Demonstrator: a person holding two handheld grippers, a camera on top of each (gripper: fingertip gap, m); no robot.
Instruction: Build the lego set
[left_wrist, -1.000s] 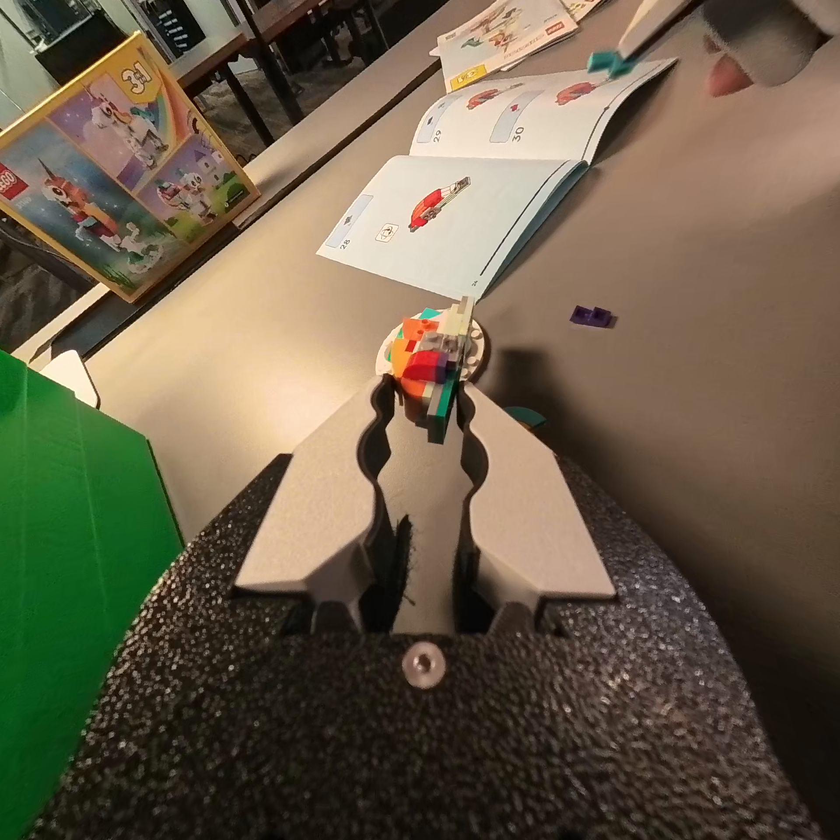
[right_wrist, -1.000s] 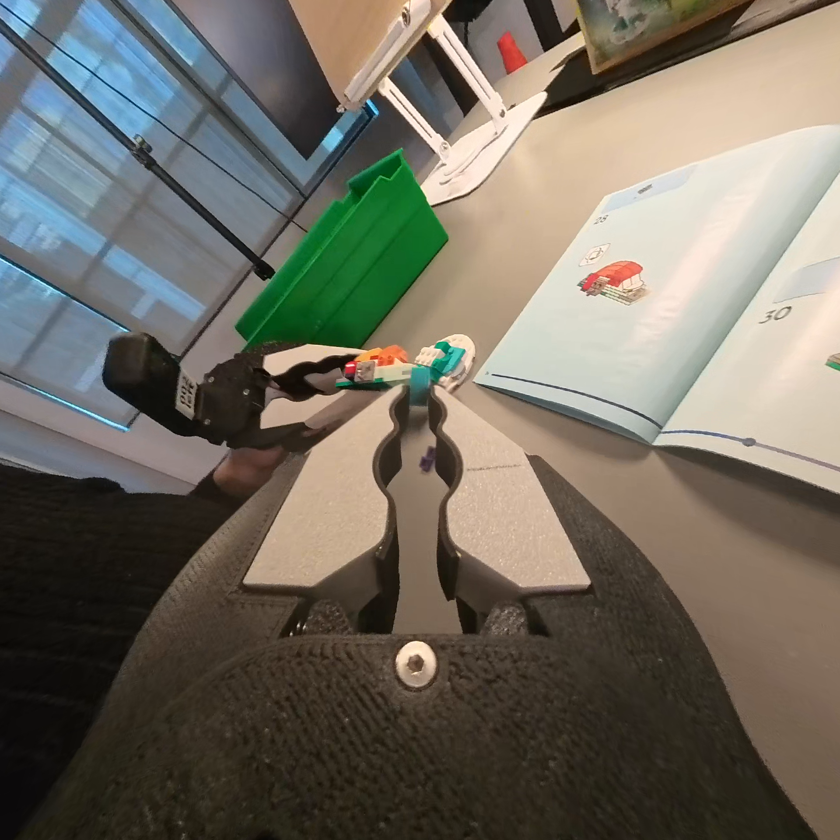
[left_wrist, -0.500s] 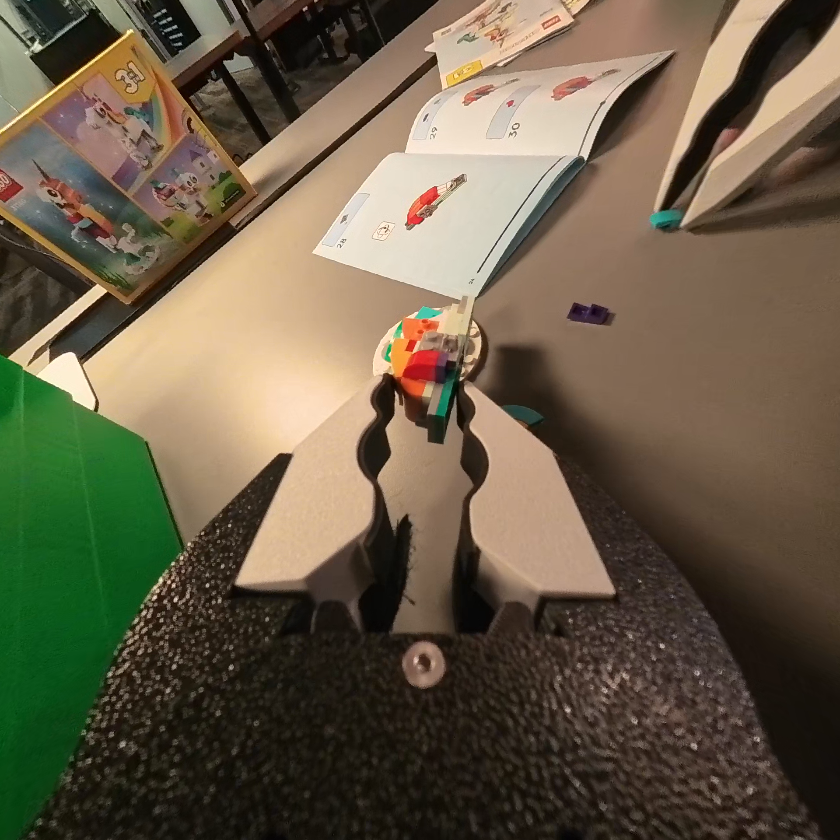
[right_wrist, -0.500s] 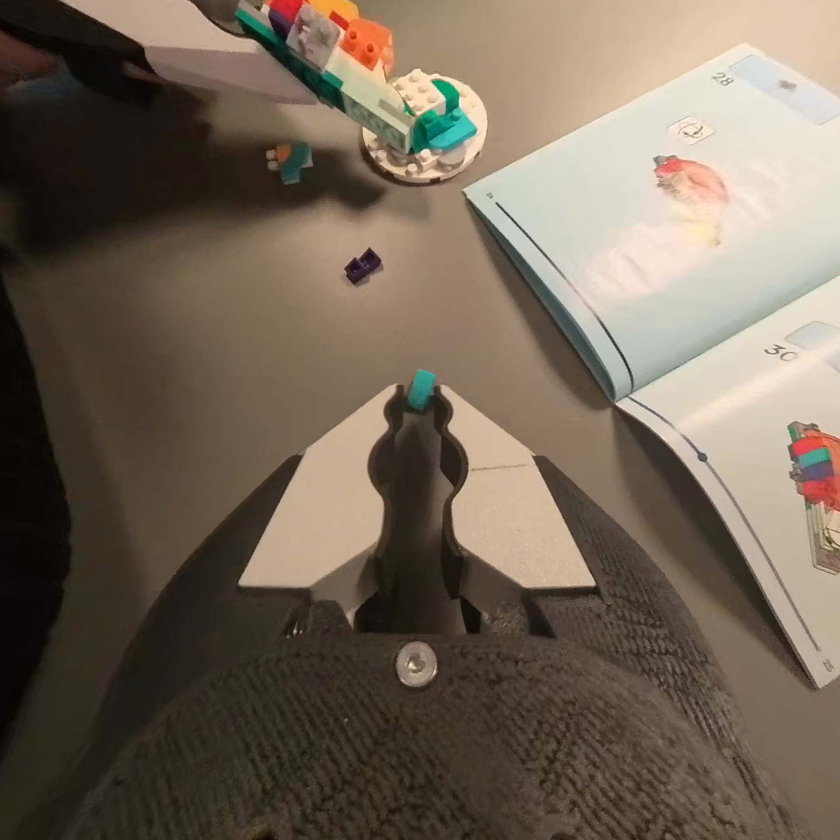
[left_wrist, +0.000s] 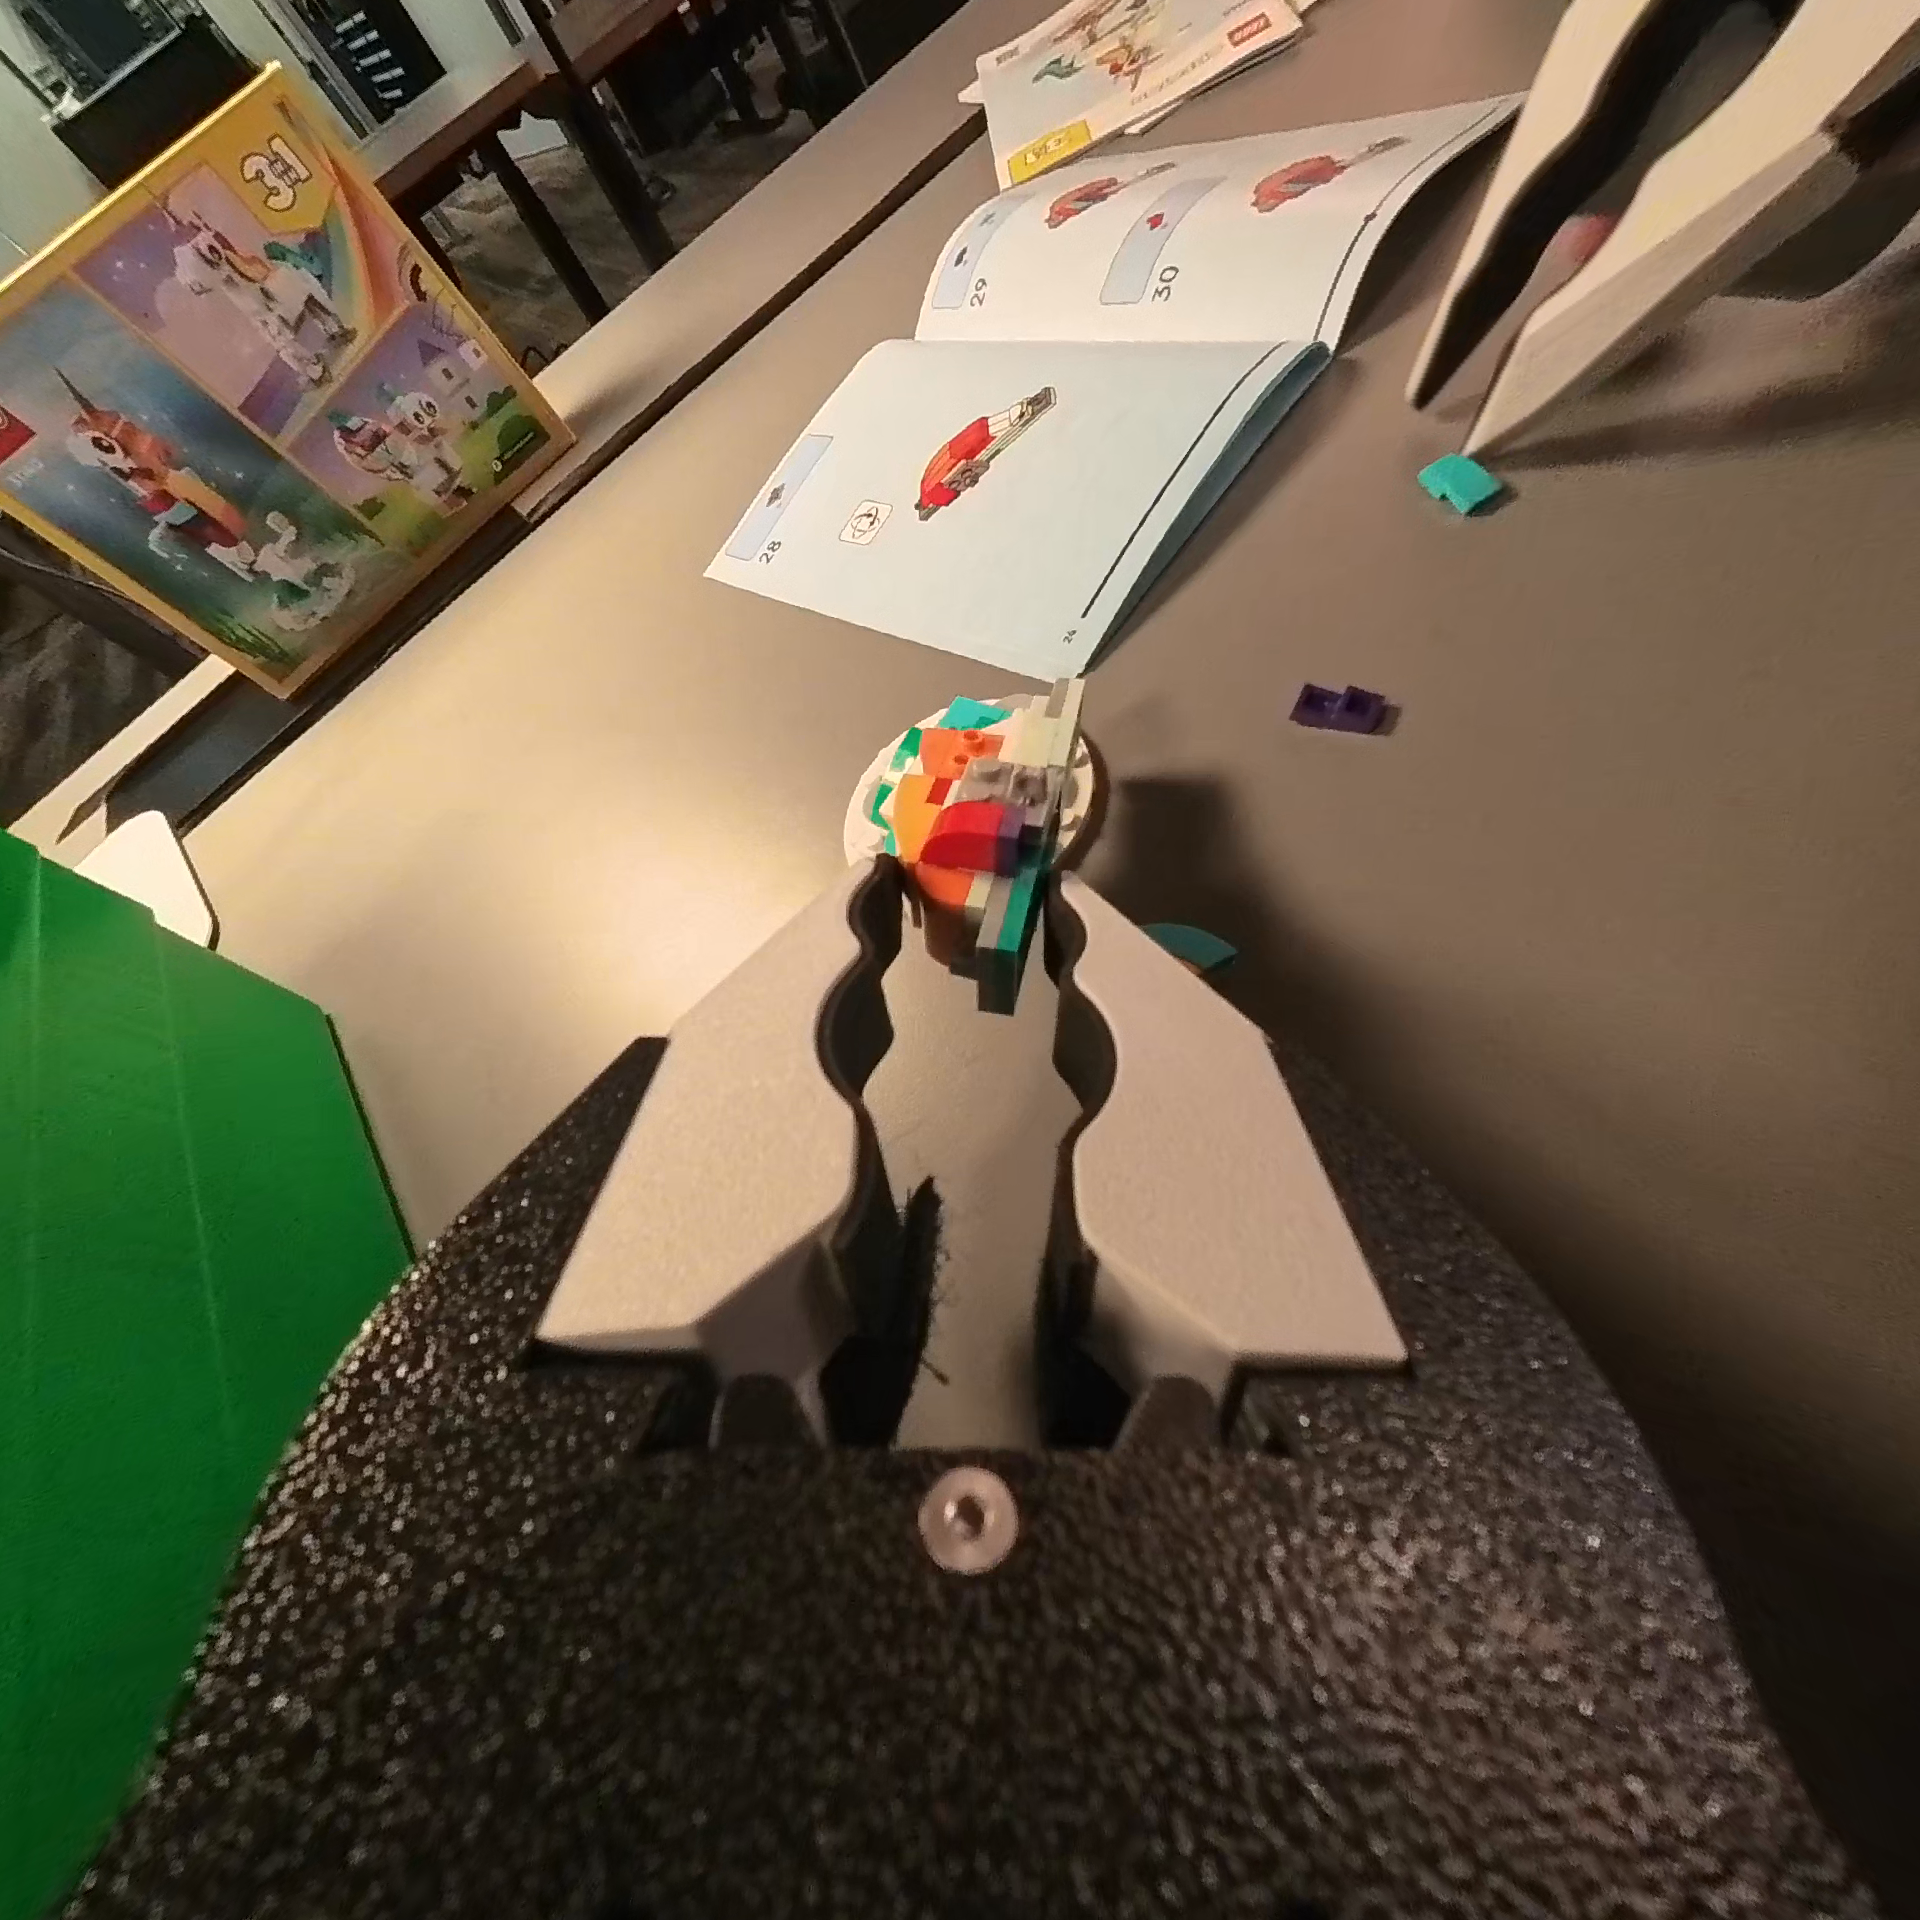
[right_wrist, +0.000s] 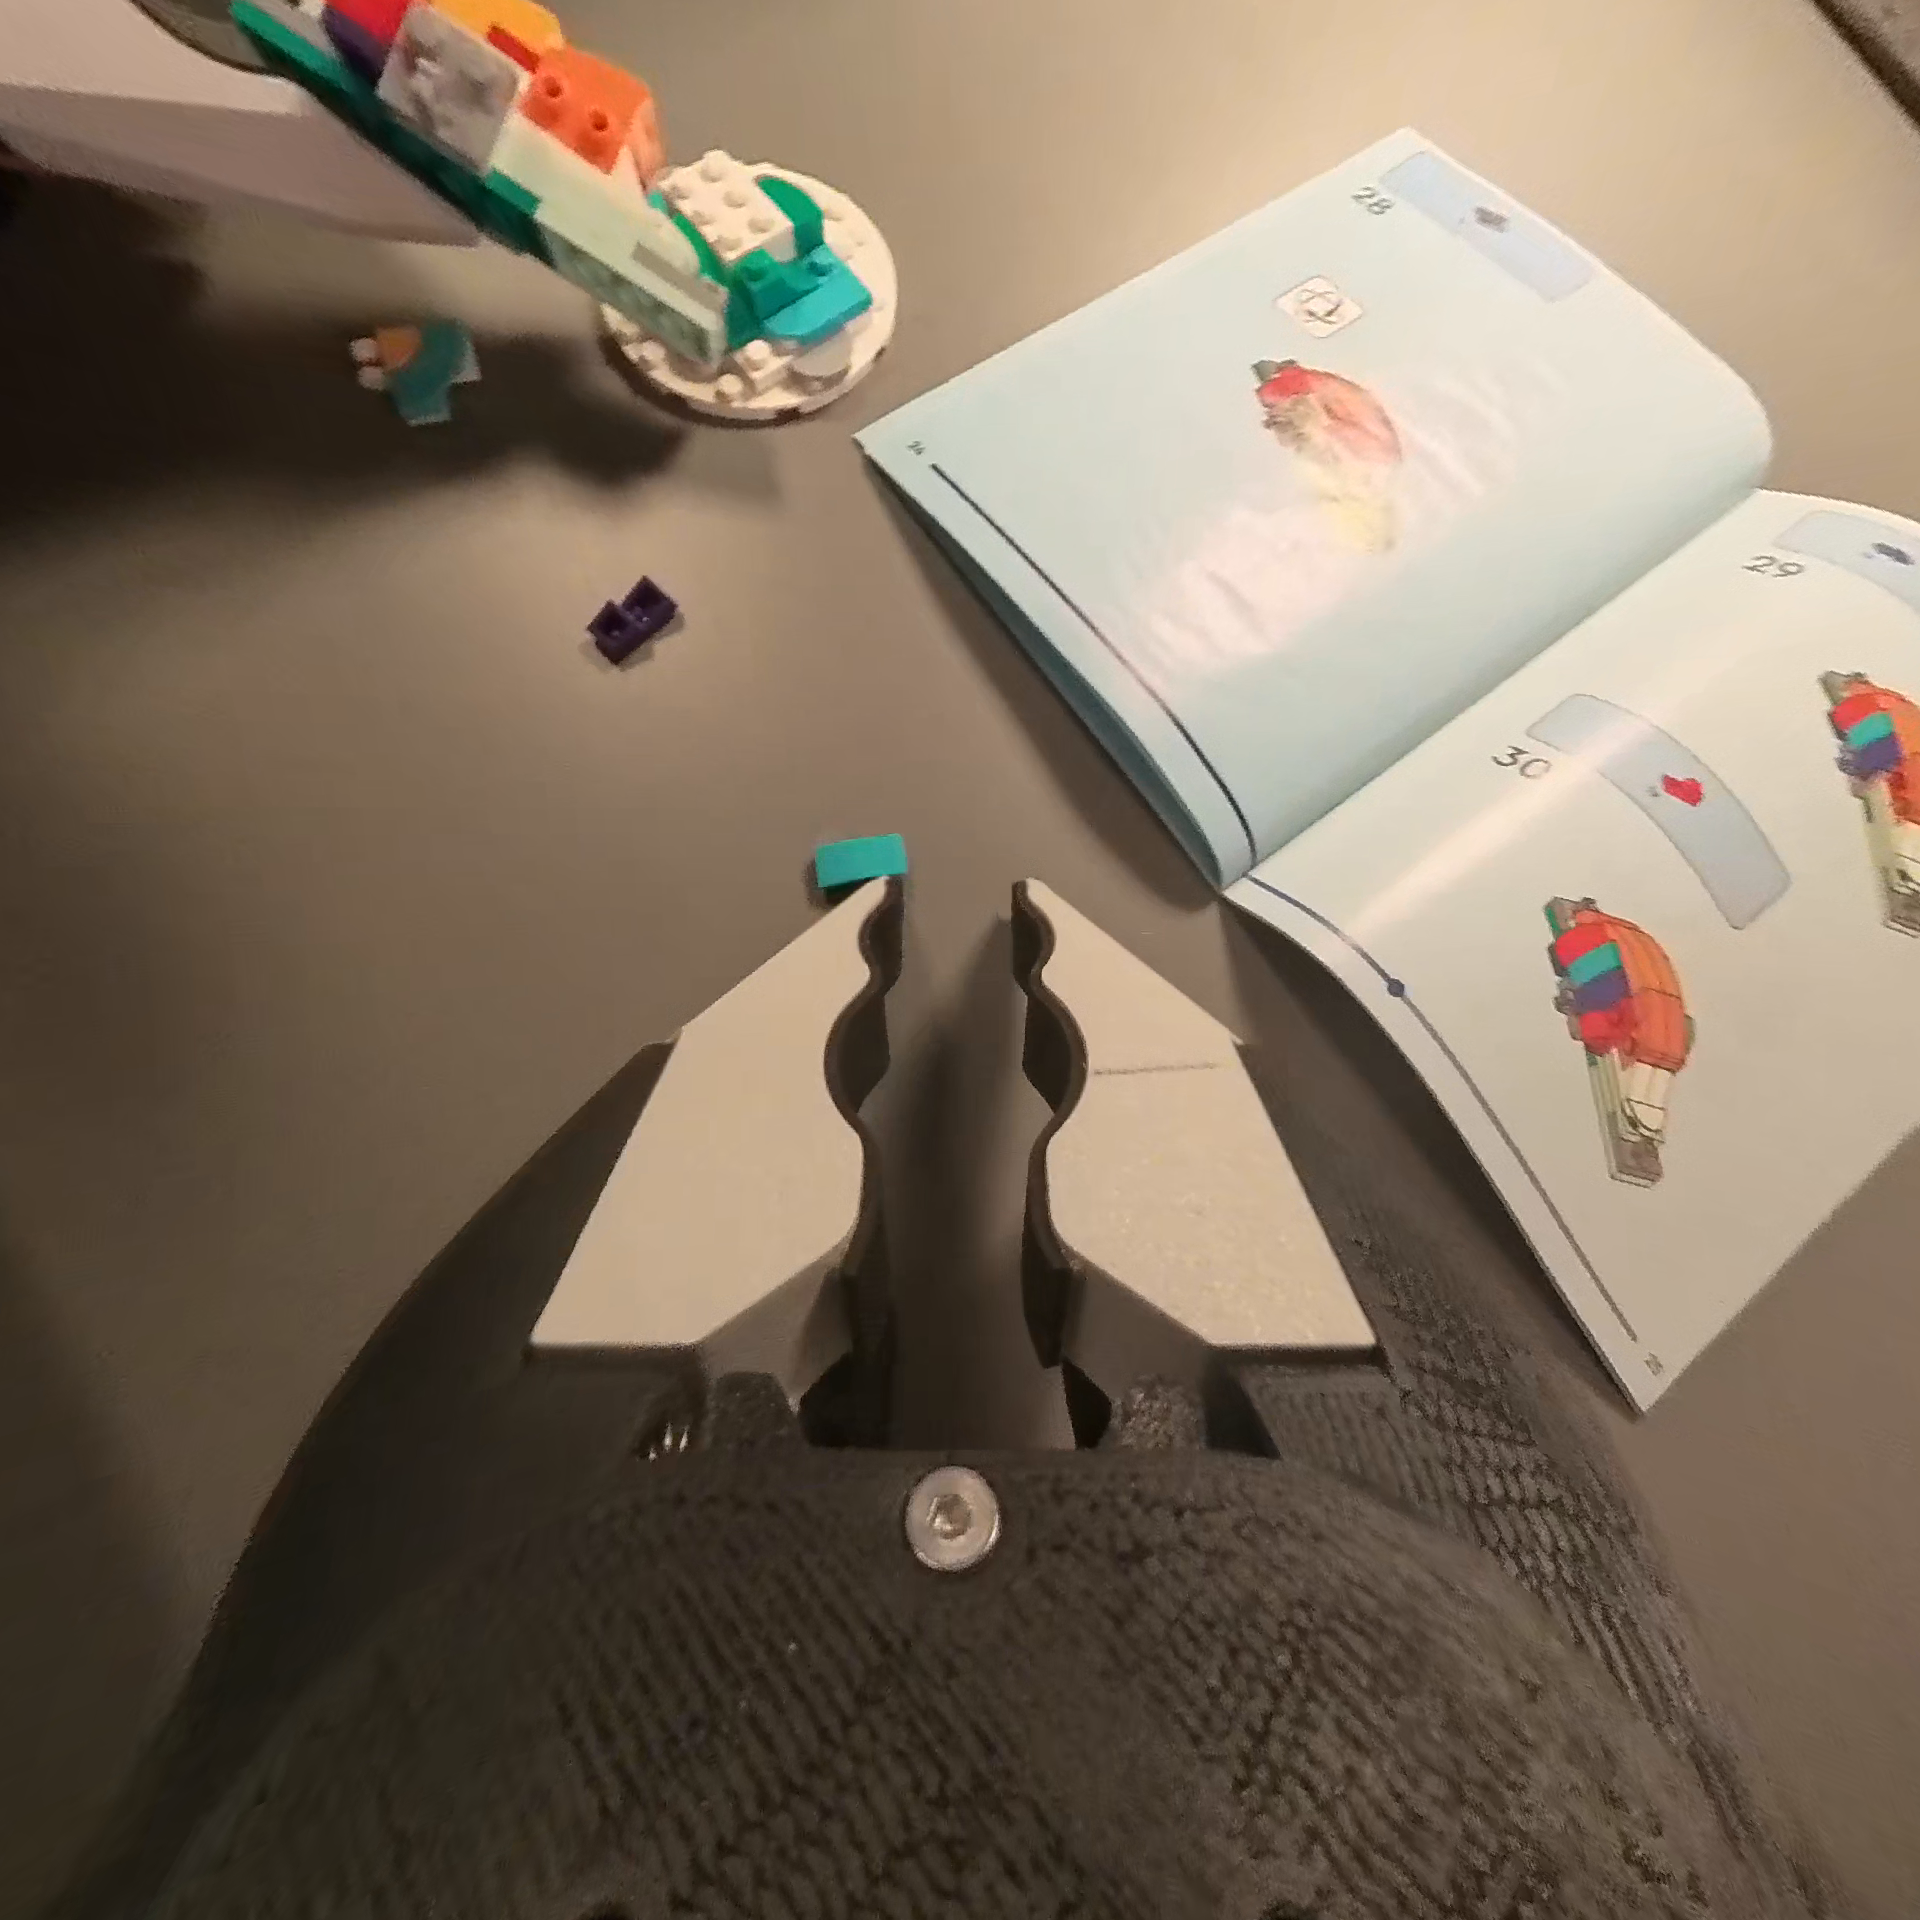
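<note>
Evidently light and rigid, the small multicoloured brick sub-assembly of hard glossy plastic (left_wrist: 987, 831) sits clamped between the wavy grey fingers of the left tool (left_wrist: 971, 894), held above a round white studded plate model (right_wrist: 821, 312) on the matte grey counter (right_wrist: 312, 831). Its press-fit joints could pop under side load, so the flat long sides look the safest hold. The right tool (right_wrist: 954, 899) stands narrowly parted and empty, its left tip just beside a little teal curved-top tile (right_wrist: 857, 860) lying on the counter. That tile looks smooth and slippery; pinching its straight edges should work best. A tiny dark purple bracket piece (right_wrist: 634, 618) and an open pale-blue paper instruction booklet (right_wrist: 1351, 520) lie nearby.
</note>
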